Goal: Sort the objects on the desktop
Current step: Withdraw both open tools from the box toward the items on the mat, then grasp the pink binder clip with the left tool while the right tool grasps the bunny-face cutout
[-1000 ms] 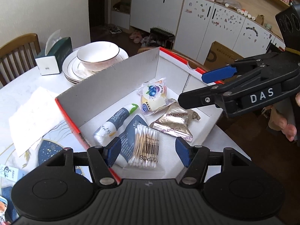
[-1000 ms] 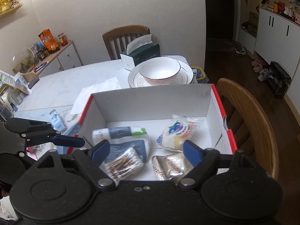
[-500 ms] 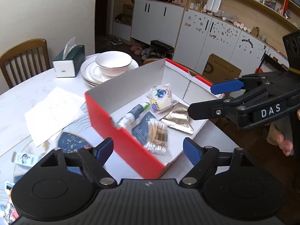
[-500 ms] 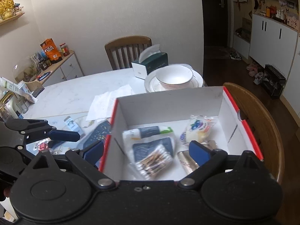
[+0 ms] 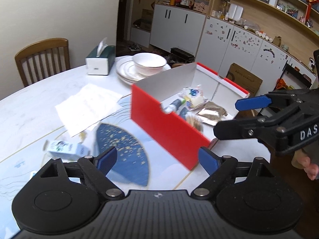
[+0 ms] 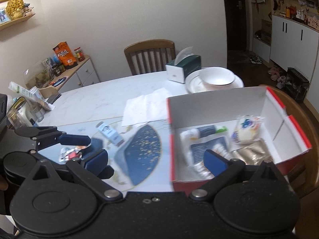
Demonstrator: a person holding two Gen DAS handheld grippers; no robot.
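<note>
Both the left gripper (image 5: 157,160) and right gripper (image 6: 156,158) are opening, nothing between them; the cardboard box (image 5: 169,123) (red outside, white inside) sits at the marble table's (image 5: 39,103) edge.

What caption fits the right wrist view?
Right gripper, jaws opening and empty, above the table beside the red box.

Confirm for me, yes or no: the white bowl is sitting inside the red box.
No. The white bowl sits on stacked plates on the table, beyond the red box, near the tissue box.
</note>
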